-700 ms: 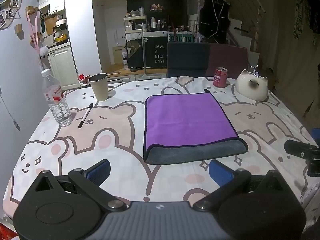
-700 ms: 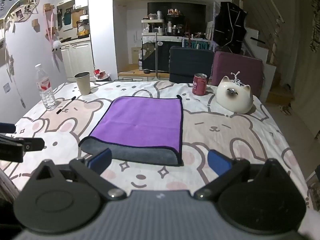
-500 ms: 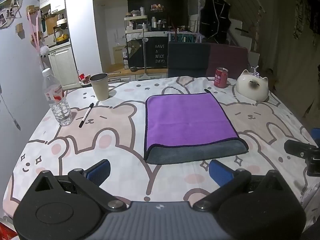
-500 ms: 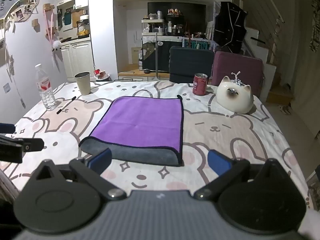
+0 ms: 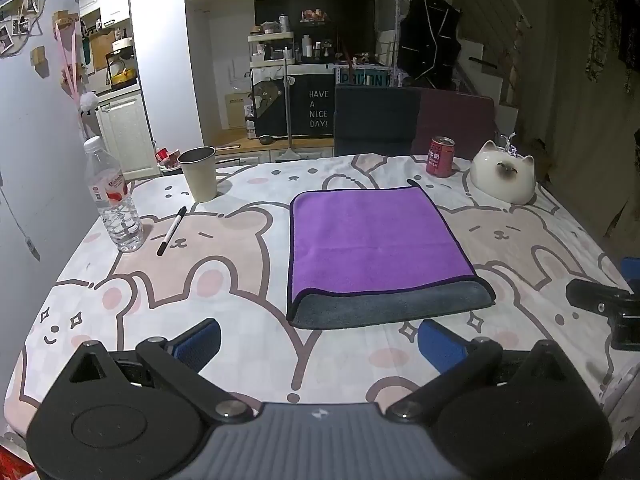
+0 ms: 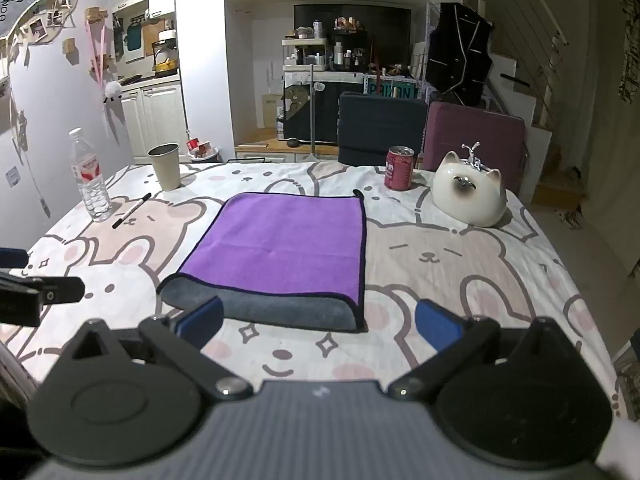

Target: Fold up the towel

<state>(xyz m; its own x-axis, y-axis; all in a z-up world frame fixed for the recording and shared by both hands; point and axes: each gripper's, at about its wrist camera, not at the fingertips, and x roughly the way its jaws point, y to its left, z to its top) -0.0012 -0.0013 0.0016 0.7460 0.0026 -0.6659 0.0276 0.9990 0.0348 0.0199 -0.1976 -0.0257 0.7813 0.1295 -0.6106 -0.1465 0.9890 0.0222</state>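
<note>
Both my grippers hang above the near edge of the bear-print tablecloth — my left gripper and my right gripper each have jaws spread wide, holding nothing. The purple microfibre towel with the grey underside lies flat mid-table, folded over once, its grey fold edge nearest me and just beyond my fingertips. Well behind it sit a red drink can and a white ceramic cat figure — off left, a black marker pen.
</note>
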